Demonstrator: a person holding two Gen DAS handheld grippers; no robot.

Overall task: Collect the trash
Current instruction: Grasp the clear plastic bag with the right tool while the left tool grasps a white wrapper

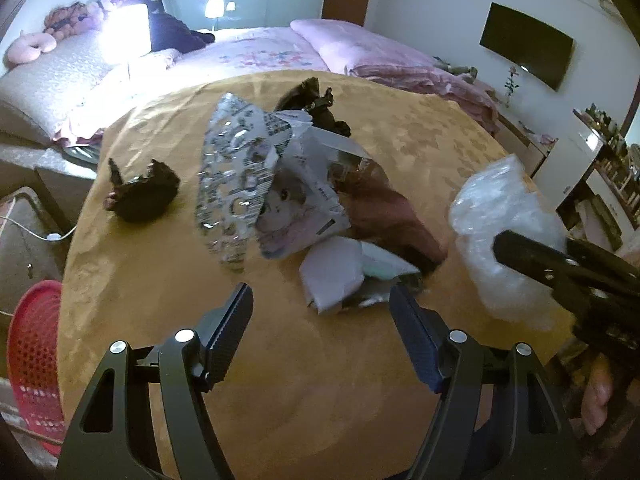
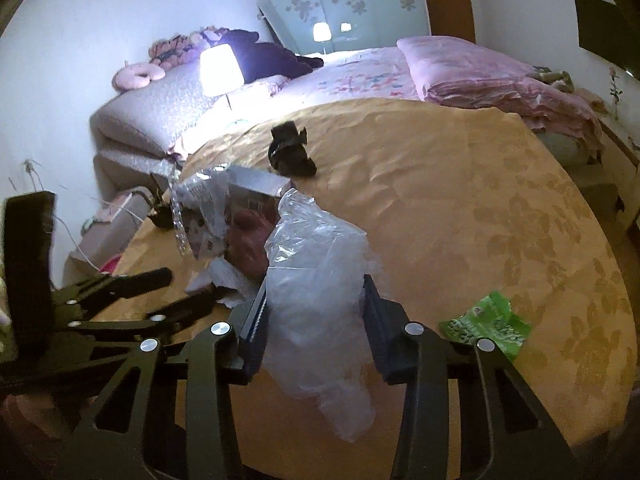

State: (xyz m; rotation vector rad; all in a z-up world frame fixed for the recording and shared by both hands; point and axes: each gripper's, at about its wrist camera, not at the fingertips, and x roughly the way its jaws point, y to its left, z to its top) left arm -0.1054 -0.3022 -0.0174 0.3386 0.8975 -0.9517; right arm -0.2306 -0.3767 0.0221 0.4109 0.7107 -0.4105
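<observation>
Closest to me, my right gripper has its pads against both sides of a crumpled clear plastic bag; the bag bulges above the fingers and hangs below them, so I read it as clamped. In the left wrist view that same bag shows as a pale, blurred lump at the right edge.

My left gripper has its jaws well apart with nothing between the pads. It hangs over the round table, which is covered in a gold patterned cloth. Just beyond its fingertips lies a torn white wrapper, touching a heap of trash: a silver printed foil bag, standing tilted, with a cartoon face on the part beside it, and a dark reddish-brown bag leaning against its right side.

To the right of my right gripper, a crumpled green wrapper lies flat on the cloth, apart from the heap.

Farther out, a crumpled black wrapper sits alone to the left of the heap, and a second black scrap lies behind it near the far rim.

Off the table's left edge, low down, I can see a red perforated basket.

Beyond the table is a bed with pink bedding, and a lit lamp glares beside it.
</observation>
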